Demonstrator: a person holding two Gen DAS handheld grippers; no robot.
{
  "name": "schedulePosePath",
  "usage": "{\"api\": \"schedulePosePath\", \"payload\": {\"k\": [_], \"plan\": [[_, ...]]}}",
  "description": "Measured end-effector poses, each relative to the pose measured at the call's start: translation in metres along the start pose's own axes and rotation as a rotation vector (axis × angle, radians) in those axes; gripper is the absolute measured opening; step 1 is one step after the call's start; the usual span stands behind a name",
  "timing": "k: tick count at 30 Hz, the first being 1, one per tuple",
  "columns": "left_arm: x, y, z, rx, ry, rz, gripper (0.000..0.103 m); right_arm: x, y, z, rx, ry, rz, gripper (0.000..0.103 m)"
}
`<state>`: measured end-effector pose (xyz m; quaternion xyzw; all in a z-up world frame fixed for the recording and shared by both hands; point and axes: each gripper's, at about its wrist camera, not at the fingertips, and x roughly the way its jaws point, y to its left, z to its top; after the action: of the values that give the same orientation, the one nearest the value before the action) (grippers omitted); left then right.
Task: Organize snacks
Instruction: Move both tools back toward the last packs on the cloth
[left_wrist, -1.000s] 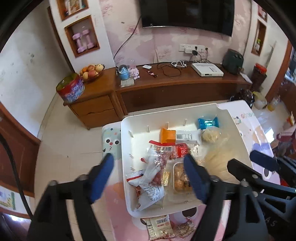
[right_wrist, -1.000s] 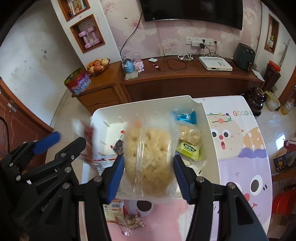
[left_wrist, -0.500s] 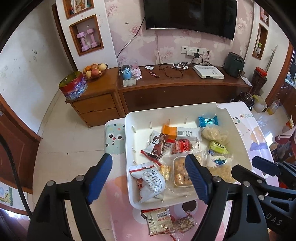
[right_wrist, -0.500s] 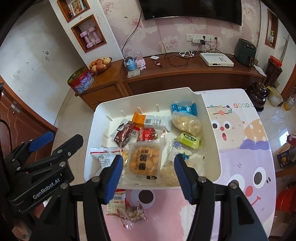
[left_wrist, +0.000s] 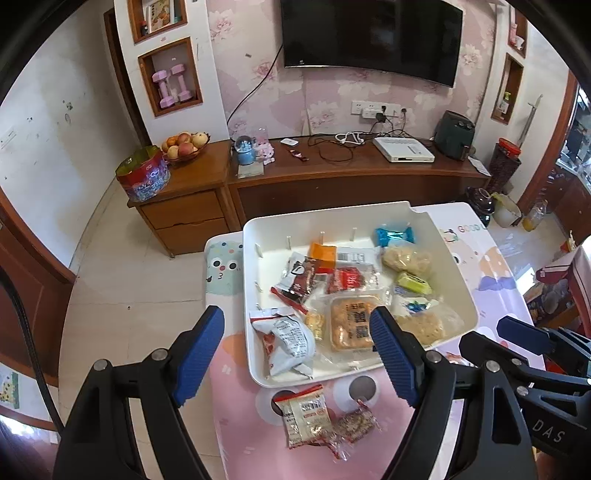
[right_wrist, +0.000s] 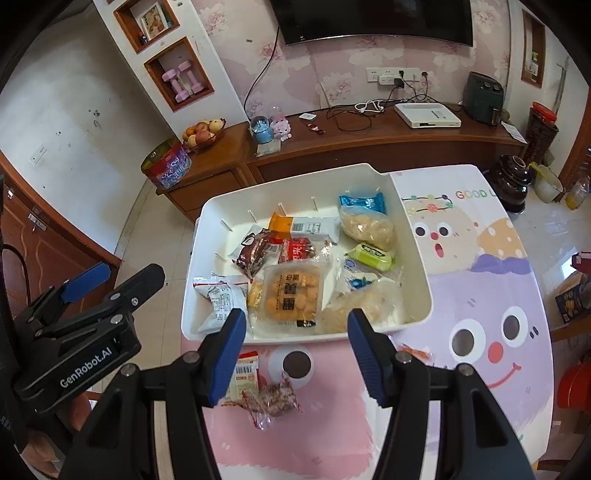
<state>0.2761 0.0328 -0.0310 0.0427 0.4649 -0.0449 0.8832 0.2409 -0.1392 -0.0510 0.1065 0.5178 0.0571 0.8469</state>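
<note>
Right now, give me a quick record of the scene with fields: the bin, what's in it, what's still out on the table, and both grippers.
container: white plastic bin on the cartoon-print tablecloth
in bin: blue candy wrapper, green packet, tray of golden puffs, white crumpled packet, among others
outside bin: barcode snack packet and dark red wrapped snack, on the table at the bin's near edge
left gripper: open, empty
right gripper: open, empty
</note>
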Motion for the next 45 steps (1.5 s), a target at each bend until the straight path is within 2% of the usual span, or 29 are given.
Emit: {"api": "schedulePosePath", "payload": {"k": [13,21,27,34,40,45], "plan": [[-0.044,-0.004,-0.017,0.012,-0.05,-0.061,0.08,-0.033,-0.013,-0.024,0.022,-0.027,0.002,0.058],[-0.045,-0.002,-0.039,0.017,-0.043,-0.058,0.081,-0.032,-0.018,-0.046,0.002,0.0,0.004,0.058],[-0.022,0.012,-0.067,-0.003,0.031,-0.017,0.081,-0.015,-0.025,-0.07,-0.017,0.042,0.011,0.058],[0.018,0.029,-0.104,-0.046,0.148,0.009,0.081,0.028,-0.032,-0.096,-0.005,0.15,0.008,0.058],[0.062,0.029,-0.134,-0.061,0.252,-0.003,0.081,0.057,-0.026,-0.116,-0.037,0.224,0.022,0.058],[0.097,0.021,-0.143,-0.068,0.292,0.006,0.081,0.07,-0.021,-0.127,-0.06,0.252,0.036,0.058]]}}
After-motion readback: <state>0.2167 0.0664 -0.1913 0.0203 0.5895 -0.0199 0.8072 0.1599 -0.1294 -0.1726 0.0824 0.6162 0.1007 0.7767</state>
